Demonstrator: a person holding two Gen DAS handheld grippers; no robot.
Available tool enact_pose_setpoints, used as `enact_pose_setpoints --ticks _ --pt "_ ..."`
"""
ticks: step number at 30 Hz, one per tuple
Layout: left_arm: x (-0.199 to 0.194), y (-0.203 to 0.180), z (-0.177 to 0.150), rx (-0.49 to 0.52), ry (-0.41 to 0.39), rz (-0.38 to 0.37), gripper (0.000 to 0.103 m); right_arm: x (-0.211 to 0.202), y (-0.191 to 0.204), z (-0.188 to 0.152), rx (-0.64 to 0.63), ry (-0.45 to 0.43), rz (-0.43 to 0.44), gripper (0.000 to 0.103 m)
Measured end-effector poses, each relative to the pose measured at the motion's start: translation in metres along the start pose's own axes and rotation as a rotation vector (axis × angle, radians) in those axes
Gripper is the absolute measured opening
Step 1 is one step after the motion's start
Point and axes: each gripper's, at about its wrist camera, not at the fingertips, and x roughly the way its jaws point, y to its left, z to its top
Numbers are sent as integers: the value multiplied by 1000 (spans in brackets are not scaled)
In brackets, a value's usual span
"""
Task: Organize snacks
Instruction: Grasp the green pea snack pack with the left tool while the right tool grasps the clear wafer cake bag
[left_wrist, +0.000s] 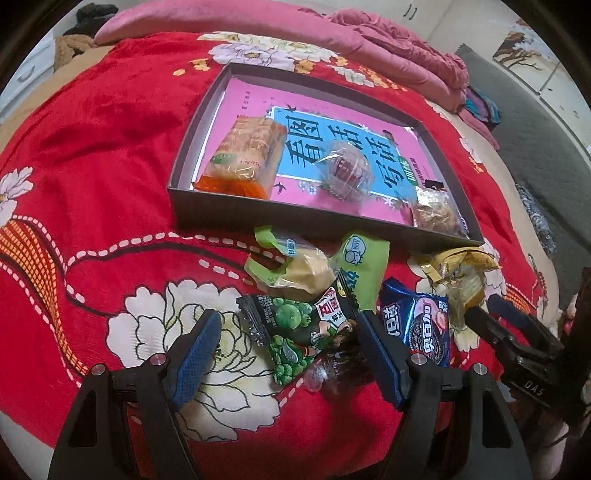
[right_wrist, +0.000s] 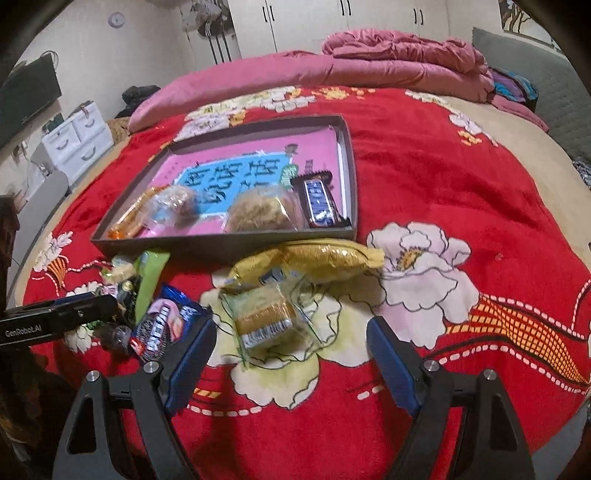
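The snacks lie in 2 groups on a red flowered blanket (right_wrist: 424, 177). 4 are in the grey tray (left_wrist: 229, 218), on a pink book (left_wrist: 332, 147): an orange cracker pack (left_wrist: 245, 151), a clear-wrapped cake (left_wrist: 345, 170), a brown pastry (right_wrist: 258, 212) and a dark bar (right_wrist: 319, 199) by the tray's right wall.

The rest sit loose just in front of the tray: a green pouch (left_wrist: 314, 269), a pea packet (left_wrist: 306, 328), a blue cookie pack (left_wrist: 424, 325), a gold packet (right_wrist: 321, 258) and a clear gold-banded cake (right_wrist: 262, 319).

The left gripper (left_wrist: 291, 343) stands wide over the pea packet, pads not pressing it. The right gripper (right_wrist: 291, 339) is spread around the gold-banded cake, pads clear of it.

A pink quilt (right_wrist: 388, 55) is heaped at the bed's far end.
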Motion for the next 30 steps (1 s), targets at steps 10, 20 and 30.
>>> enact_pose_setpoints --ticks 10,20,30 --pt "6 -4 1 -21 8 21 77 13 11 -1 -56 23 32 54" --pt "11 -11 2 -20 24 -6 58 16 12 1 -51 23 46 52" --pt "11 -13 2 -2 36 -49 38 11 11 2 -46 -2 65 46"
